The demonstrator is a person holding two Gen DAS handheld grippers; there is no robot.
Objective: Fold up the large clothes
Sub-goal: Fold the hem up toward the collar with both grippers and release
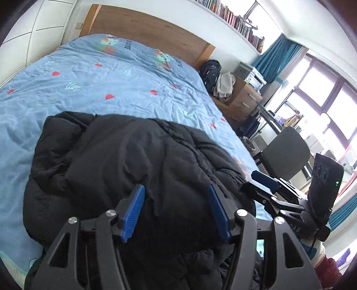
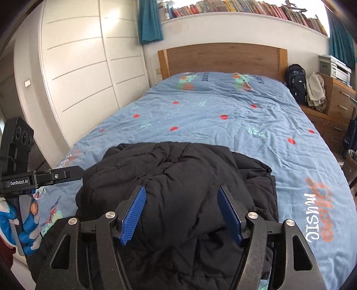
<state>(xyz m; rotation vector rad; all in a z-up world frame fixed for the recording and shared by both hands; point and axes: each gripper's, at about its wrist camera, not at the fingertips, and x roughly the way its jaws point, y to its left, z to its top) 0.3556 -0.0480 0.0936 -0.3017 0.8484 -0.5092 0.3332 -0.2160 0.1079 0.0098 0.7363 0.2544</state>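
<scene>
Both the left gripper and right gripper hover half-open and empty just above the folded black jacket, which lies below and ahead of them on the bed, its long axis crosswise, neither nearer.

A bed with a blue patterned duvet meets a wooden headboard; white wardrobe doors stand along one side; a black backpack leans beside a wooden chest of drawers carrying a printer; books line a high shelf; teal curtains hang by the window.
</scene>
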